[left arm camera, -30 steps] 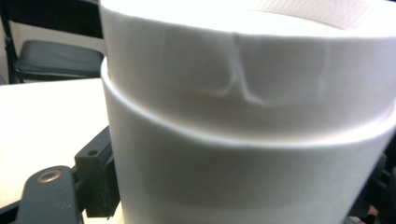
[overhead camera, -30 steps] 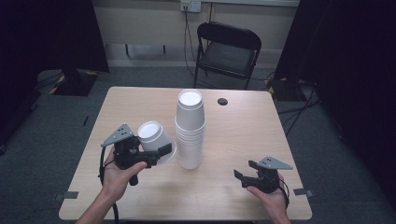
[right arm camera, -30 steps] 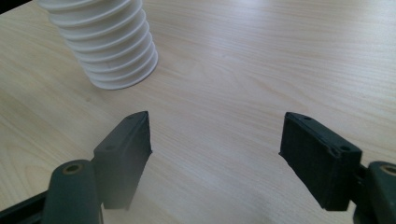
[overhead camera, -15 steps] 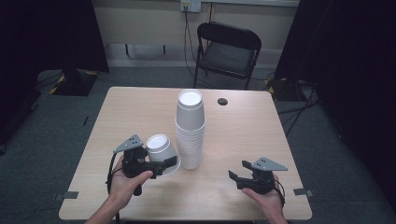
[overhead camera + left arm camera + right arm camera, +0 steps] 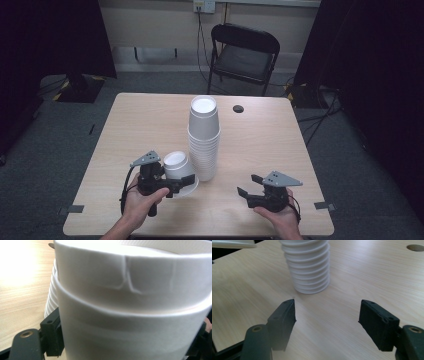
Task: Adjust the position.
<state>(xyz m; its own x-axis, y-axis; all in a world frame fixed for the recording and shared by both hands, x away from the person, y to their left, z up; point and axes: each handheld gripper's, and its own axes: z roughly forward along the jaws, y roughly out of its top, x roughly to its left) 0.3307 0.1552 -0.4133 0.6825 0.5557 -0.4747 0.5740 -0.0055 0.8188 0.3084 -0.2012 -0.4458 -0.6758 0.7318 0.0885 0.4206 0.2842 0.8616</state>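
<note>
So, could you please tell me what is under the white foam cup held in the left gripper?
The white foam cup, upside down in the left gripper, sits low over the light wooden table beside the tall cup stack. Whether its rim touches the table, or anything lies underneath, is hidden.

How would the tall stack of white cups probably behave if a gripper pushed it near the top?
The stack of white cups is tall and narrow-based, so it would probably tip rather than slide. The cups look thin and light: the single cup in the left gripper already shows a crease, suggesting they dent easily.
</note>
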